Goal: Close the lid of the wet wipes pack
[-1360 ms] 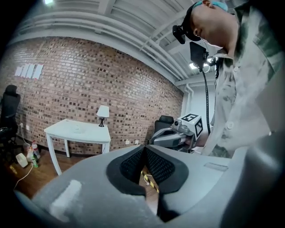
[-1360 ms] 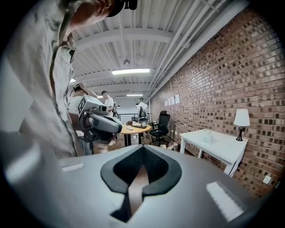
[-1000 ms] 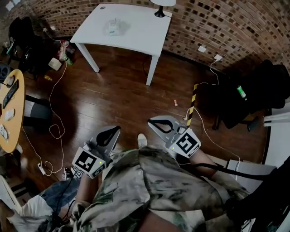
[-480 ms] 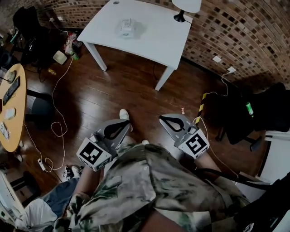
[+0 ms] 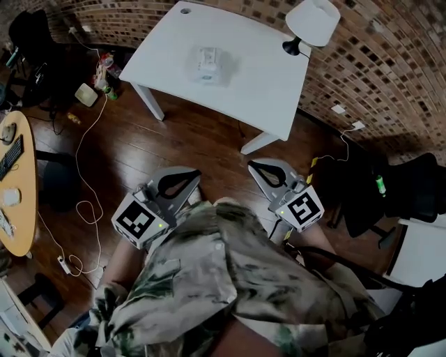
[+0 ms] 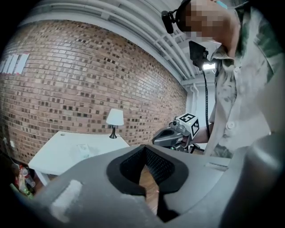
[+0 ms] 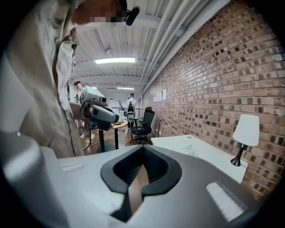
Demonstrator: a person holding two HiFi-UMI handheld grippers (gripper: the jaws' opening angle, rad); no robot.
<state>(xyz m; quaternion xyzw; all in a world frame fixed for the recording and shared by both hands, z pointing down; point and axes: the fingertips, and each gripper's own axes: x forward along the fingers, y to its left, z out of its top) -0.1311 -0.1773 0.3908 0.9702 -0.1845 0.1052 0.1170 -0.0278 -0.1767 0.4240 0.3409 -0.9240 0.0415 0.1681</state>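
Observation:
The wet wipes pack [image 5: 208, 64] lies on the white table [image 5: 251, 73], far ahead of both grippers; its lid is too small to make out. In the left gripper view the pack [image 6: 84, 150] shows as a pale shape on the tabletop. My left gripper [image 5: 178, 183] and right gripper [image 5: 268, 171] are held side by side above the wooden floor, short of the table's near edge. Both are shut with nothing between the jaws. Past the shut left gripper [image 6: 150, 190] the floor shows, and likewise past the right gripper [image 7: 132, 190].
A white lamp [image 5: 313, 21] stands at the table's far right corner by the brick wall. Cables [image 5: 82, 202] trail over the floor at left, beside a round wooden desk [image 5: 21, 202]. A dark office chair [image 5: 411, 188] stands at right.
The person has walked toward the white table, which now sits nearer and larger in the head view. Both grippers have moved forward with the body and stay shut.

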